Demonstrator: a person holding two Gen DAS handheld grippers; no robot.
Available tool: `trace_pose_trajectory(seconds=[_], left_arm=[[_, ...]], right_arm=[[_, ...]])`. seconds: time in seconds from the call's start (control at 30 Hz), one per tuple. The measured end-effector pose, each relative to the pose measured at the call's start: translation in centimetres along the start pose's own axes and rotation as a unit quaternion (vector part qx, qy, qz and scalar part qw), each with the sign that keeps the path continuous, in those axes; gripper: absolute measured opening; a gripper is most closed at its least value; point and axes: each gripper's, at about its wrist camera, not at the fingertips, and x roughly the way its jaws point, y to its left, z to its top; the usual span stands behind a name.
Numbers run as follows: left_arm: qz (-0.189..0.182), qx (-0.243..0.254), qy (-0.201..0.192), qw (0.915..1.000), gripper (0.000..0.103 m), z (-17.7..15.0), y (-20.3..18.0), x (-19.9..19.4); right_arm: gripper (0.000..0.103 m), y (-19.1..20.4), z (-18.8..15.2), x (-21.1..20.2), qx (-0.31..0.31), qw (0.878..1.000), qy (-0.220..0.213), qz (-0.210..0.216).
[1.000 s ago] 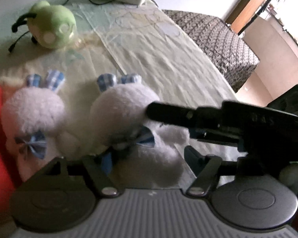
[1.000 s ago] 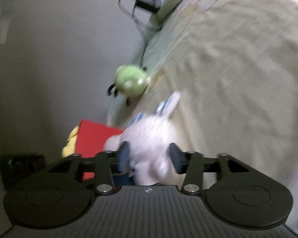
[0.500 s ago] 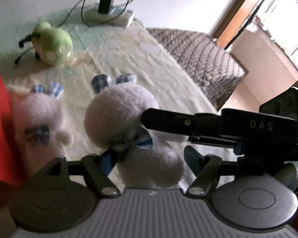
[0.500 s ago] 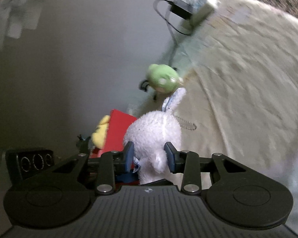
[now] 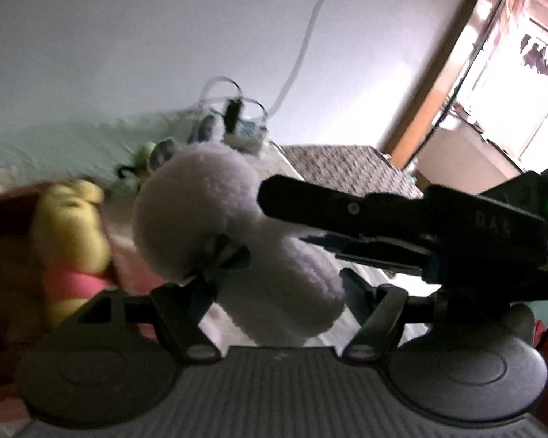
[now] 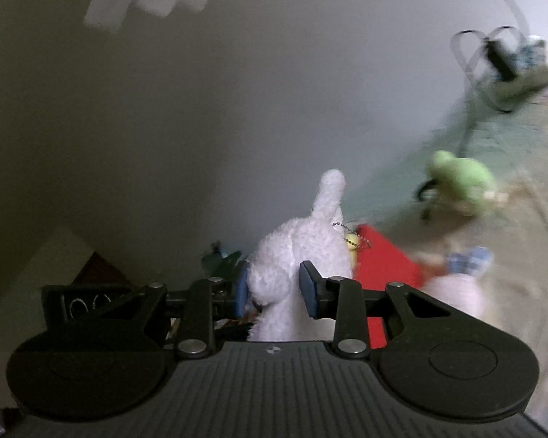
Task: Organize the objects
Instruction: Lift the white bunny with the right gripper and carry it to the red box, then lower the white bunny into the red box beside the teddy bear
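A white plush bunny (image 5: 201,211) with a blue checked bow hangs tilted in the air. My right gripper (image 6: 274,288) is shut on this bunny (image 6: 299,248) around its head and neck. In the left wrist view one black finger (image 5: 310,202) of the right gripper lies across the head from the right. My left gripper (image 5: 274,292) stands wide open around the bunny's body, its pads just beside it. A second bunny (image 6: 460,281) with blue checked ears lies blurred on the bed, right of the red box (image 6: 383,266).
A yellow plush (image 5: 69,226) in a pink shirt sits in the red box (image 5: 3,226) at left. A green plush (image 6: 460,179) and a power strip (image 6: 518,80) with cables lie further back by the wall. A dark patterned blanket (image 5: 347,168) covers the bed's far end.
The right gripper closed tighter on the bunny and lifted it off the bed toward the red box. Both cameras rose and tilted up; the left gripper kept its width.
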Motion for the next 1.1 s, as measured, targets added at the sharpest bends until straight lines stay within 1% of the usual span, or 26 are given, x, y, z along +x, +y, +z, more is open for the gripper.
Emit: trace_pose_trajectory(seconds=[0.07,0.2,0.37,0.53,0.7,0.8,0.87,0.97,1.1], left_arm=[[0.011,-0.001,-0.014,0.9998,0.073,0.0,1.3,-1.6],[0.032,-0.017,-0.035,0.9988,0.073,-0.1,4.6,-4.4],[0.063,-0.034,-0.039,0.9967,0.073,-0.6,9.2,-6.5],[0.092,-0.056,-0.024,0.9938,0.073,-1.2,14.5,-7.4],[0.101,-0.072,0.007,0.9923,0.073,-2.1,18.6,-6.8],[0.106,-0.085,0.016,0.9905,0.073,-2.9,20.0,-6.2],[0.106,-0.095,0.023,0.9896,0.073,-3.3,20.7,-5.7],[0.114,-0.1,0.035,0.9878,0.074,-4.0,21.5,-4.9],[0.116,-0.111,0.053,0.9857,0.074,-4.6,22.3,-3.9]], right_arm=[[0.034,1.4,0.1,2.1,-0.015,1.0,0.009,0.01],[0.034,3.1,-0.1,6.1,-0.032,0.999,0.029,0.025],[0.034,3.8,-1.5,11.3,-0.033,0.997,0.059,0.034],[0.034,3.1,-3.4,15.8,-0.03,0.995,0.091,0.015],[0.034,2.0,-5.0,19.3,-0.016,0.992,0.121,-0.016],[0.034,1.8,-5.6,20.6,-0.017,0.99,0.137,-0.029],[0.035,1.7,-5.8,21.1,-0.031,0.988,0.148,-0.036],[0.035,1.9,-6.3,21.8,-0.046,0.984,0.163,-0.05],[0.035,1.3,-6.3,21.4,-0.044,0.983,0.168,-0.061]])
